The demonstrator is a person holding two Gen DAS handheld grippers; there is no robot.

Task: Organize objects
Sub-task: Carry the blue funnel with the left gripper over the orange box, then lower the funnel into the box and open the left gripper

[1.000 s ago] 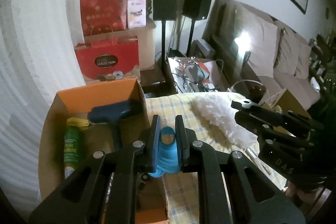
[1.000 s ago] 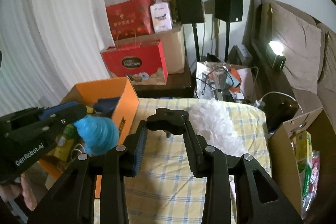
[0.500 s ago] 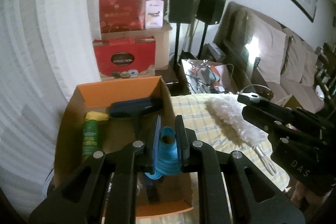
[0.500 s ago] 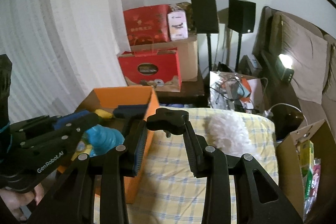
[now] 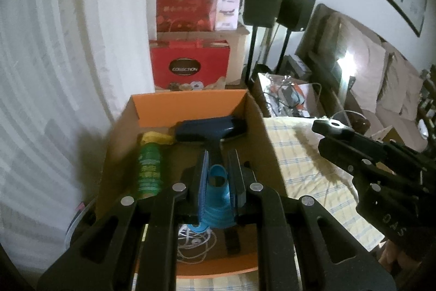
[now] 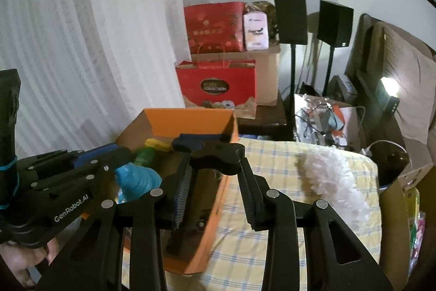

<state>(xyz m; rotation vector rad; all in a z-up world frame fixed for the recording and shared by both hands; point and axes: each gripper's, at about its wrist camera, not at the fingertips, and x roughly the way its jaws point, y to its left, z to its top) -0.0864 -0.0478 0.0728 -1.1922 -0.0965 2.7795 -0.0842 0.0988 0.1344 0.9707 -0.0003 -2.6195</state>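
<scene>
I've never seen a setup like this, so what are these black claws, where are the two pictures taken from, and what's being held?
No robot here: a person holds a hand-held gripper in each hand, each with a camera looking along its two fingers. The left view shows the left hand-held gripper clamping a blue ribbed object above an orange cardboard box. Inside lie a green bottle, a dark blue brush and a white cord. The right view shows the right hand-held gripper, open and empty, over a checked cloth with a white fluffy duster.
</scene>
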